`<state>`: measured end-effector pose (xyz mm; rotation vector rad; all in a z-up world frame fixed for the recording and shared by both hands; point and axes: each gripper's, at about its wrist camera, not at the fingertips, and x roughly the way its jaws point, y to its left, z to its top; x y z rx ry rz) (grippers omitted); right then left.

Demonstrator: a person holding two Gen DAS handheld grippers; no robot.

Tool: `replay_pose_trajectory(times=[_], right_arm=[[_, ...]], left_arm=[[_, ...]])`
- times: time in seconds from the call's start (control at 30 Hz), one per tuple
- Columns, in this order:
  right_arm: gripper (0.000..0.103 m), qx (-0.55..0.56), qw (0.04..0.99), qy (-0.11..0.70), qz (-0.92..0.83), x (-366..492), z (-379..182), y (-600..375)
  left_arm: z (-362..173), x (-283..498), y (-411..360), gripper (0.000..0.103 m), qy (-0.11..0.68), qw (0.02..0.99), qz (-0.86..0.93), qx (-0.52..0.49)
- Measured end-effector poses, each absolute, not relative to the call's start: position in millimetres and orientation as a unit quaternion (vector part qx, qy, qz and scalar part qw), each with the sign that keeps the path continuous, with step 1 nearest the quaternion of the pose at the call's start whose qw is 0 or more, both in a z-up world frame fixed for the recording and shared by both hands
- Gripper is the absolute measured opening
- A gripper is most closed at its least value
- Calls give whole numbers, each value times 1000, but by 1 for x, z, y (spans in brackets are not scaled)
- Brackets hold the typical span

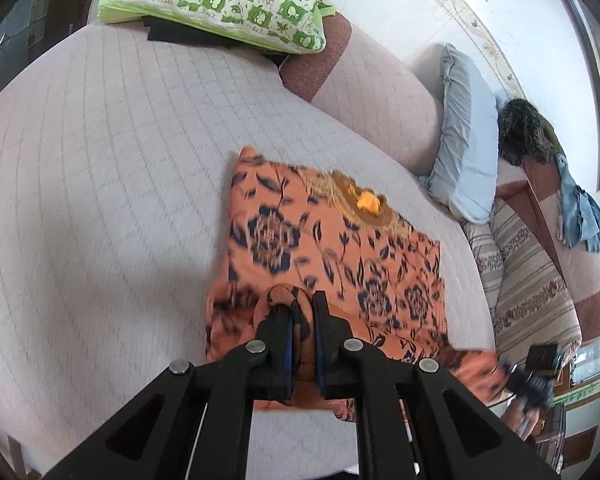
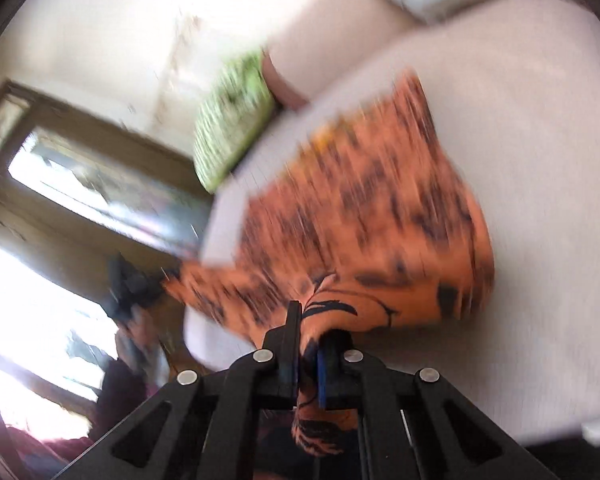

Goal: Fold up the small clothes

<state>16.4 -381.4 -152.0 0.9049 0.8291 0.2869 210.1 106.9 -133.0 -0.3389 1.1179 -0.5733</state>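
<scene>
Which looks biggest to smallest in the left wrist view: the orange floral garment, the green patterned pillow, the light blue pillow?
1. orange floral garment, though it lies nearest the camera, which inflates it.
2. green patterned pillow.
3. light blue pillow, seen partly edge-on, so its place behind the green one is unsure.

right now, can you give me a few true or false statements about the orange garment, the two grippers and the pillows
1. The left gripper is shut on the orange floral garment. True.
2. The right gripper has open jaws with nothing between them. False: its jaws are pinched on a bunch of the same garment.
3. The garment lies on a bare wooden floor. False: most of it rests on the pale quilted cushion.
4. A green and white patterned pillow lies at the far end of the cushion. True.
5. The light blue pillow lies on top of the garment. False: it leans apart from it, beside the sofa arm.
</scene>
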Motion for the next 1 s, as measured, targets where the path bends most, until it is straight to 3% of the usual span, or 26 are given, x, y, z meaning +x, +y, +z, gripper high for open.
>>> replay_pose_trajectory(times=[0.2,0.37,0.43,0.47,0.5,0.67,0.77,0.87,0.93,1.0], right_arm=[[5,458,826,315,95,137,-136,-441],[10,519,787,333,29,232,-185,-488],[30,554,757,347,10,246,-213,-500],[62,558,753,348,2,246,-226,-503],[78,560,755,341,-5,240,-232,-507],[78,624,734,268,-19,212,-248,-542],[76,511,807,296,5,225,-204,-512],[63,398,848,339,90,248,-170,-445],[54,321,852,389,140,262,-163,-390],[37,281,841,426,178,271,-168,-349]], left_arm=[[-131,287,86,9,519,808,-228,-161],[-168,352,71,9,557,793,-166,-180],[-178,362,65,9,563,792,-156,-174],[-181,364,63,9,561,795,-155,-173],[-183,365,63,9,554,799,-156,-175],[-187,367,75,10,514,807,-153,-247],[-182,360,73,14,490,815,-154,-268],[-171,343,66,35,484,834,-145,-222],[-160,329,68,67,462,860,-120,-181],[-144,311,78,76,424,890,-83,-144]])
